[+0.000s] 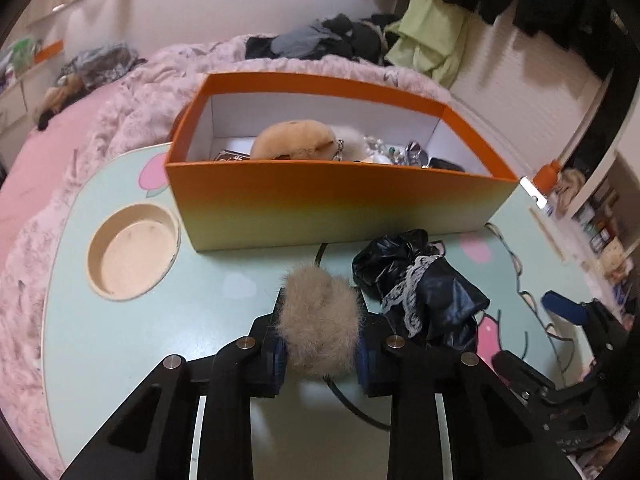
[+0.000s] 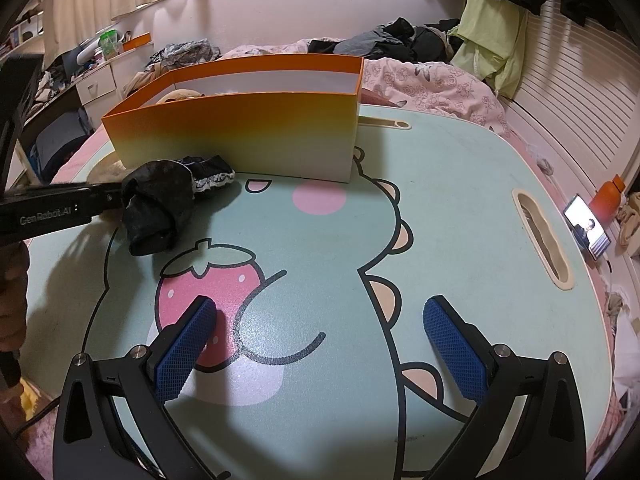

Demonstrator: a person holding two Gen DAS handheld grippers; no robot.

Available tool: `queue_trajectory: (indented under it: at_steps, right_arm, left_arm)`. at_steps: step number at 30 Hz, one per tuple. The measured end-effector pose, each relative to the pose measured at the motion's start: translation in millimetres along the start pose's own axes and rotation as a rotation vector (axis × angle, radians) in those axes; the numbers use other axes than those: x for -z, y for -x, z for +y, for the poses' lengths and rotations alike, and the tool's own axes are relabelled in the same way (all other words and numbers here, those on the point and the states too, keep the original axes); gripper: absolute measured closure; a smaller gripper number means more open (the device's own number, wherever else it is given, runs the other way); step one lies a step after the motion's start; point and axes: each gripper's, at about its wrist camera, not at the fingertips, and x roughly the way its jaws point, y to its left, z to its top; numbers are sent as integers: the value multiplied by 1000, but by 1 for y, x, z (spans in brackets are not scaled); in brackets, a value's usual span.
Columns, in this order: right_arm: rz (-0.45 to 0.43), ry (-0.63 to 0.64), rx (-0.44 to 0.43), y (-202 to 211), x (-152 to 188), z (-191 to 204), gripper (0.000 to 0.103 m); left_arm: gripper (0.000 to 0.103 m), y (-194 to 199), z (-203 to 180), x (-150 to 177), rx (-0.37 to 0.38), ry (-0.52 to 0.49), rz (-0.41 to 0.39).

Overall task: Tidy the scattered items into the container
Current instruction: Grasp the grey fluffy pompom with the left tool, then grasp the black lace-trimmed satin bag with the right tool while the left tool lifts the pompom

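The box (image 1: 340,204) stands at the far side of the bench (image 1: 160,320) and already holds several things: a tan plush (image 1: 294,140), something white and fluffy beside it, some shiny trinkets and a dark item toward the right end. So a good part of the tidying looks done.

The left gripper (image 1: 320,332) has its fingers (image 1: 276,356) closed on a grey-brown pompom (image 1: 318,320), which bulges out between the blue pads. It is just short of the box's near wall, not yet over the opening. A thin dark cord trails beneath it.

Just right of the pompom a black cloth (image 1: 416,284) with a lace trim lies crumpled on the bench, close to the box and untouched. In the right wrist view it sits by the box's near wall.

The right gripper (image 2: 320,344) hovers over the bench with its fingers (image 2: 456,348) spread wide and nothing between them.

What seems left: drop the pompom in, then the cloth. No other loose item shows on the bench.
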Motion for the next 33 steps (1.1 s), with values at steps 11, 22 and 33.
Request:
queue_trajectory:
  at_steps: [11,22,33]
  right_arm:
    - [0,0,0,0,0,0,0]
    - [1,4,-50,3,-3,4,0]
    - [-86,129,-193,9,-49,59,0]
  left_arm:
    - [79,60,17,22,-13,-27,-91]
    - [79,64,14,24,-20,-33,-109]
    - [78,81,24,18,-29,-12,-154]
